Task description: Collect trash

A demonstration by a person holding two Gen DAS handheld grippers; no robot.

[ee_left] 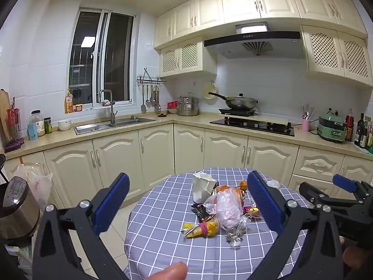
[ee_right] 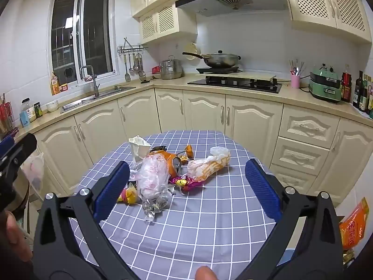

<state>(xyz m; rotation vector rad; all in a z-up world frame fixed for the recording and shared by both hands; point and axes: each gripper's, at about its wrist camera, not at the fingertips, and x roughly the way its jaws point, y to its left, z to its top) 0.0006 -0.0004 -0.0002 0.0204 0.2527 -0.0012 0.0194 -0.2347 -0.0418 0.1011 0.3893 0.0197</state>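
A pile of trash lies on the round table with the blue checked cloth [ee_left: 163, 240] [ee_right: 209, 221]. It holds a white paper bag [ee_left: 201, 190] [ee_right: 139, 148], a crumpled pink-white plastic bag [ee_left: 228, 207] [ee_right: 152, 175], an orange wrapper [ee_left: 233, 190] [ee_right: 173, 163], a yellow wrapper [ee_left: 205, 229] [ee_right: 129, 196], a purple candy wrapper [ee_left: 251, 211] [ee_right: 186, 183], clear foil [ee_left: 235, 234] [ee_right: 155, 204] and a long orange-white bag [ee_right: 209, 164]. My left gripper [ee_left: 188, 200] is open and empty, above the table's near side. My right gripper [ee_right: 187, 186] [ee_left: 345, 186] is open and empty, short of the pile.
Cream kitchen cabinets [ee_left: 153, 154] run behind the table, with a sink [ee_left: 112, 124], a hob [ee_left: 251, 124] and a wok [ee_left: 240, 101]. A rice cooker [ee_left: 16, 207] stands at the left. An orange packet [ee_right: 353, 226] hangs at the right.
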